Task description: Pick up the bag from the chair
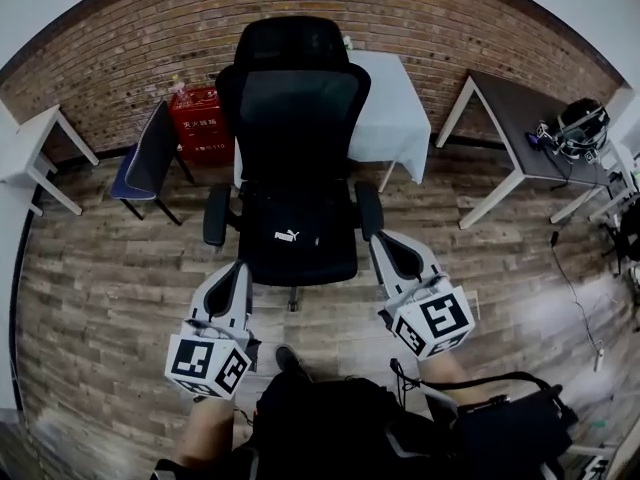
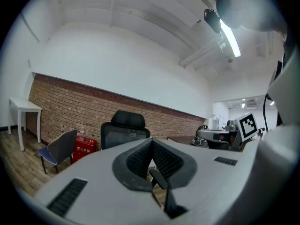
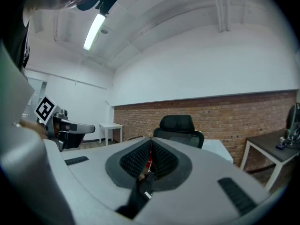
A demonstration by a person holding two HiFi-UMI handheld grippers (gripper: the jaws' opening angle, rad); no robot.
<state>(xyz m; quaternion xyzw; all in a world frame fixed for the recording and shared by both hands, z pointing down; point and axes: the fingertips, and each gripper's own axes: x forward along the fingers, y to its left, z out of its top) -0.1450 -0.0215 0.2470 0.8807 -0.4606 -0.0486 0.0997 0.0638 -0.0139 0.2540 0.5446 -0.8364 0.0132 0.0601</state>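
Note:
A black bag (image 1: pixel 298 240) with a small white logo lies on the seat of a black office chair (image 1: pixel 300 88), which stands in front of me in the head view. My left gripper (image 1: pixel 240 268) is at the seat's front left corner, shut and empty. At the seat's front right corner, beside the armrest, my right gripper (image 1: pixel 385 240) is also shut with nothing in it. The left gripper view shows the shut jaws (image 2: pixel 151 142) and the chair's back (image 2: pixel 124 128) beyond them. In the right gripper view the shut jaws (image 3: pixel 151 142) point towards the chair (image 3: pixel 180 128). The bag is hidden in both gripper views.
A table under a white cloth (image 1: pixel 392 108) stands behind the chair. A small grey chair (image 1: pixel 150 158) and a red box (image 1: pixel 200 123) are at the back left, near a white side table (image 1: pixel 30 148). A grey desk (image 1: pixel 515 118) carrying gear stands on the right.

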